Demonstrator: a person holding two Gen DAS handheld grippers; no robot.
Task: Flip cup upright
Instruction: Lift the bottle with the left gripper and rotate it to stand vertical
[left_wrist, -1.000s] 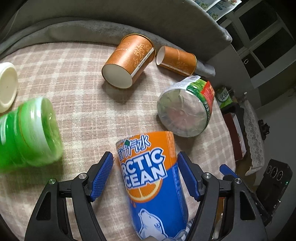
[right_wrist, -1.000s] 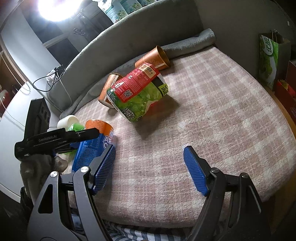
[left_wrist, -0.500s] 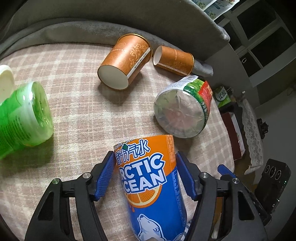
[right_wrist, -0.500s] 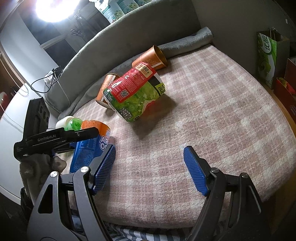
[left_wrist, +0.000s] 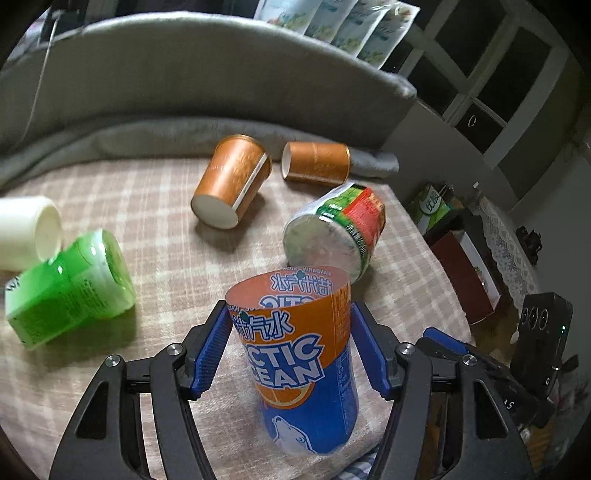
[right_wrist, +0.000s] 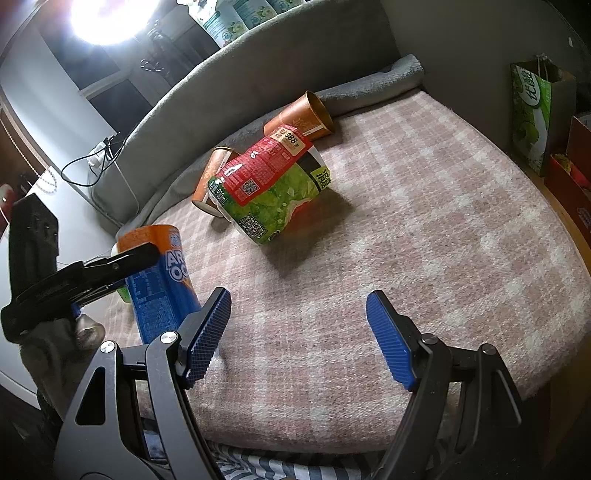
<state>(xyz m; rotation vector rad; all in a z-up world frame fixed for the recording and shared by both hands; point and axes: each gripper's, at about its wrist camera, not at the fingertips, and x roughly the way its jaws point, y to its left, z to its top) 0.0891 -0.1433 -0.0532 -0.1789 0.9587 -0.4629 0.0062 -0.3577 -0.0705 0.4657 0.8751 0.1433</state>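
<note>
My left gripper (left_wrist: 290, 350) is shut on the orange and blue "Arctic Ocean" cup (left_wrist: 303, 365). The cup stands nearly upright with its open mouth up, near the front edge of the checked pink blanket (left_wrist: 155, 229). The right wrist view shows the same cup (right_wrist: 159, 280) at the left with the left gripper's black finger (right_wrist: 122, 260) across it. My right gripper (right_wrist: 299, 332) is open and empty above the blanket (right_wrist: 424, 229), to the right of the cup.
Lying on their sides are a green cup (left_wrist: 70, 288), a white cup (left_wrist: 26, 229), two brown paper cups (left_wrist: 231, 184) (left_wrist: 316, 162), and a green and red cup (left_wrist: 336, 232) (right_wrist: 269, 188). A grey backrest (left_wrist: 207, 70) curves behind. A green bag (right_wrist: 535, 110) stands beyond the right edge.
My left gripper closed on the Arctic Ocean cup and tipped it from lying flat to nearly upright, mouth up. The right gripper stayed open and almost still.
</note>
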